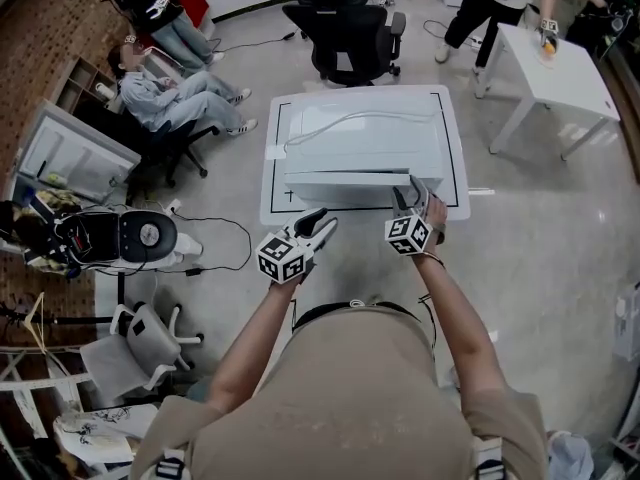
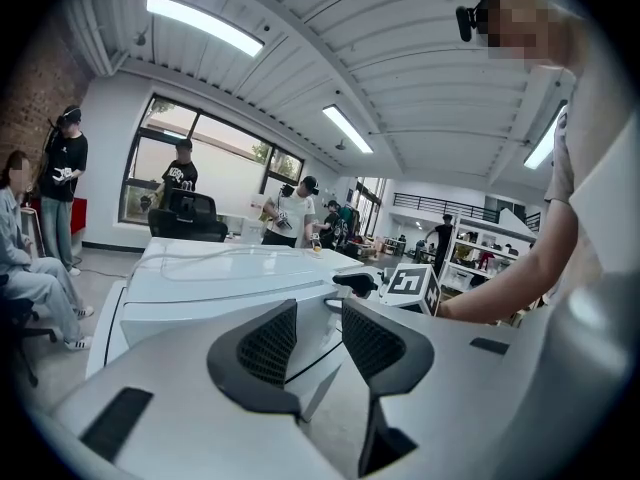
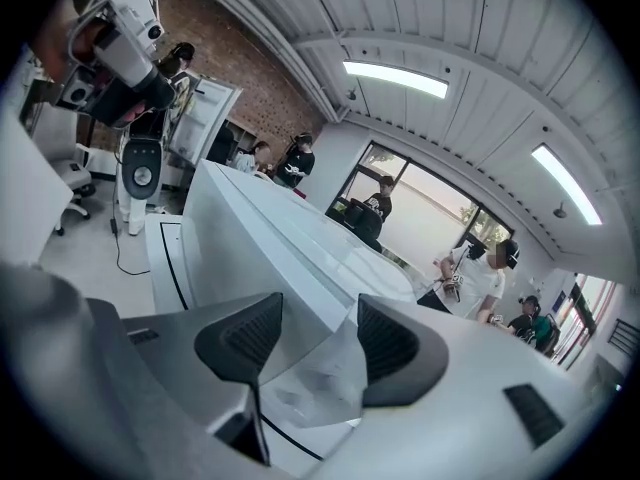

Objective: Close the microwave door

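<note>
In front of the person, the left gripper (image 1: 322, 226) hangs short of the microwave (image 1: 360, 148), its jaws apart with nothing between them, clear of the front face. Just beyond, the right gripper (image 1: 410, 194) sits at the microwave's front right corner. Its jaws are wide apart and the corner edge shows between them, with neither pad pressing on it. The door face looks near flush; the seam is unclear. The low white platform (image 1: 455, 183) has bare floor on either side. An office chair (image 1: 350, 28) stands behind it.
</note>
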Tool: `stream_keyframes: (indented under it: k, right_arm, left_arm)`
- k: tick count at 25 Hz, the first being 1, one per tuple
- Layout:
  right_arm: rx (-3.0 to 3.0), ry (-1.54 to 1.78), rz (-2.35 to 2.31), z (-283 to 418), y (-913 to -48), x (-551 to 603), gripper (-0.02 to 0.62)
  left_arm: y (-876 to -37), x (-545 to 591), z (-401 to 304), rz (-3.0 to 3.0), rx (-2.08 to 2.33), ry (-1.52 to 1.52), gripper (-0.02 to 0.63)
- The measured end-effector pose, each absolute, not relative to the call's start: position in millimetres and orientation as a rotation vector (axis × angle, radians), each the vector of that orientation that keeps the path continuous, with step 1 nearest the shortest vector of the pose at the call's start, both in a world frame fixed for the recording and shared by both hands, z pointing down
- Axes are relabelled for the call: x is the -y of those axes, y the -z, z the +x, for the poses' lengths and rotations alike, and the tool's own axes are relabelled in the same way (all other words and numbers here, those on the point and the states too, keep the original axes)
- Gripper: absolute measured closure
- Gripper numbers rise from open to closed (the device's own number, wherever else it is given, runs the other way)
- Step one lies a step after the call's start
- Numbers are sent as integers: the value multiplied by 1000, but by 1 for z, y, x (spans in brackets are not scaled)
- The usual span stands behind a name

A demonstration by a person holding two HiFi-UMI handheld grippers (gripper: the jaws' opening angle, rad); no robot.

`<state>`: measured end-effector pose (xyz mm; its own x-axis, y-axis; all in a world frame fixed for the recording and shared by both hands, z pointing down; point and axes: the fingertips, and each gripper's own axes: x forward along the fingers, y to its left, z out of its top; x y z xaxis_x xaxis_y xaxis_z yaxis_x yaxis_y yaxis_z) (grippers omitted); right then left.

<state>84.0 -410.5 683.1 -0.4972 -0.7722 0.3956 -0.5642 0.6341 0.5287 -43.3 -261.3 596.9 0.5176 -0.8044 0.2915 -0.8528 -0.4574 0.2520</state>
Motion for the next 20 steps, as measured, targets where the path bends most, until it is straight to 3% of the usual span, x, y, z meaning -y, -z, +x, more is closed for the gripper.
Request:
stream_keyframes:
  k: [20]
  right_arm:
    - [2174,527,1001,77,-686,428,360]
  left_arm:
    - [-593,255,-43,2412,1368,-174,471]
